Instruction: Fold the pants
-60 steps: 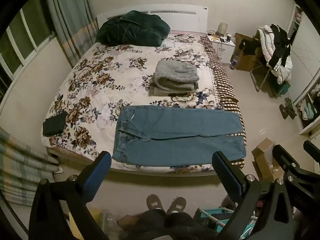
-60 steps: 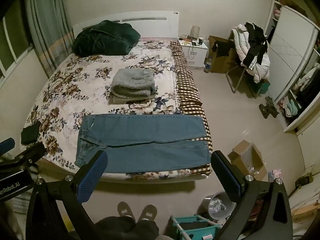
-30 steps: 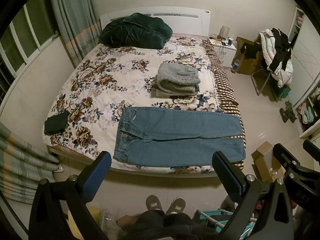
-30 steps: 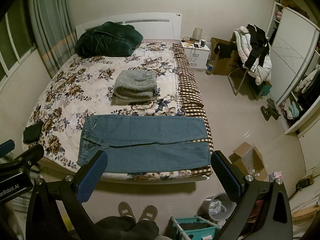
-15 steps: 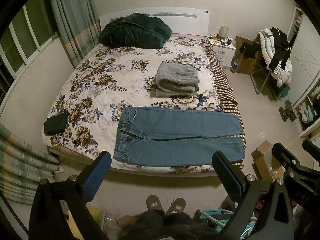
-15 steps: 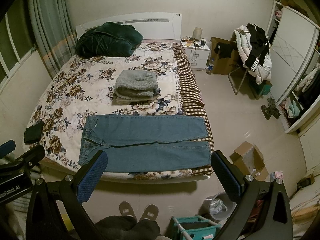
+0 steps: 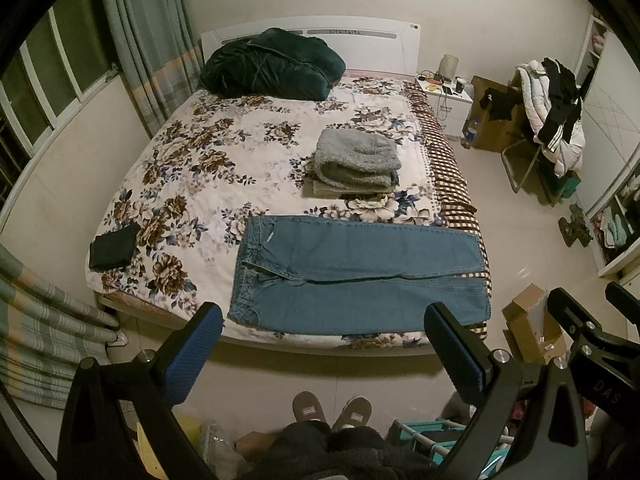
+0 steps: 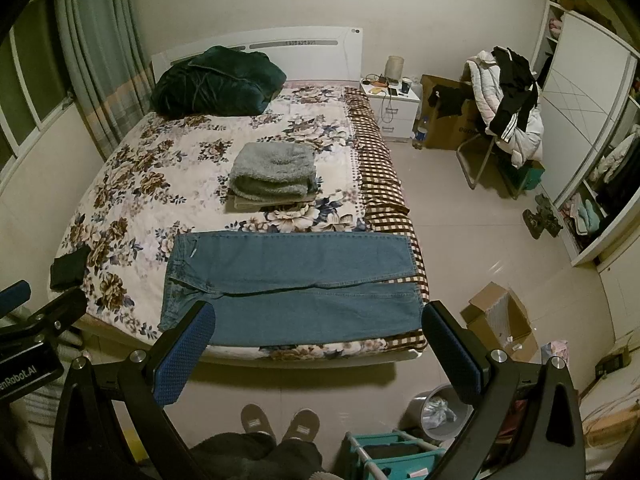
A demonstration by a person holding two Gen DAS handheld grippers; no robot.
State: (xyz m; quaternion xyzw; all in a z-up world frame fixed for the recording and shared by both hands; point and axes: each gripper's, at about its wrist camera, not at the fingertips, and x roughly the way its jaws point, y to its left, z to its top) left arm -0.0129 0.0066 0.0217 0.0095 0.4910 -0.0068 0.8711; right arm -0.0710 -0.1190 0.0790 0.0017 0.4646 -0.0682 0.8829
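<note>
Blue jeans (image 7: 356, 276) lie flat across the near end of the floral bed (image 7: 208, 184), waistband to the left, legs to the right, one leg beside the other. They also show in the right wrist view (image 8: 292, 284). My left gripper (image 7: 324, 344) is open and empty, held high and back from the bed's foot. My right gripper (image 8: 316, 344) is open and empty too, at about the same height, to the right of the left one. Neither touches the jeans.
A stack of folded grey clothes (image 7: 356, 164) sits behind the jeans. A dark green duvet (image 7: 272, 64) lies at the headboard, a small black folded item (image 7: 114, 246) at the bed's left edge. The person's slippers (image 7: 330, 410) stand on the floor. A cardboard box (image 8: 500, 320) and a bin (image 8: 438, 410) are at right.
Both views have shifted only slightly; the grippers stay open and far from the bed. The jeans have not moved.
</note>
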